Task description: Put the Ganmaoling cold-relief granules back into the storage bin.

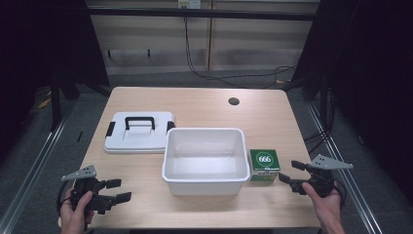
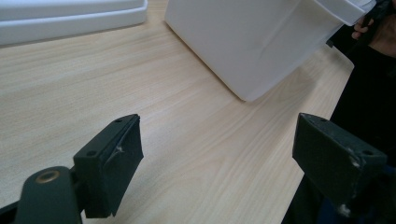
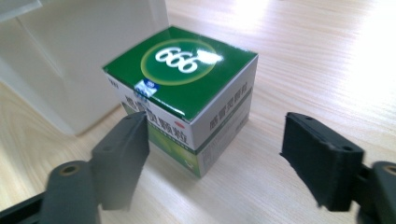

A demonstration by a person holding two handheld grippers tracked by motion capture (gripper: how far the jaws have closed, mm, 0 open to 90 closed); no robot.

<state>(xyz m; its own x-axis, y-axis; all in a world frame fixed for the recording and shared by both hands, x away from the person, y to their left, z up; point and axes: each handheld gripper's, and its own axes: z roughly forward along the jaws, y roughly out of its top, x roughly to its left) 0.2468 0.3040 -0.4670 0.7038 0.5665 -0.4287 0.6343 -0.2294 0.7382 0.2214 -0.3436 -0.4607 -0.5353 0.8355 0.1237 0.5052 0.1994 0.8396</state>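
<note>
Counter point(image 1: 195, 105): light wood, carrying every item listed below
Bin point(image 1: 204, 181): white, open-topped, empty, upright near the middle of the counter
Lid point(image 1: 139, 142): white with black handle and clips, lying flat just beside the bin's far left corner
Box point(image 1: 264, 165): green and white, marked "666" on top, upright, just beside the bin's right wall
Left claw point(image 1: 122, 190): at the counter's near left, well apart from the bin; jaws spread wide, holding nothing
Right claw point(image 1: 290, 171): at the near right, just beside the box and aimed at it; jaws wide apart, nothing gripped; the box lies ahead of the tips, not yet between them
</note>
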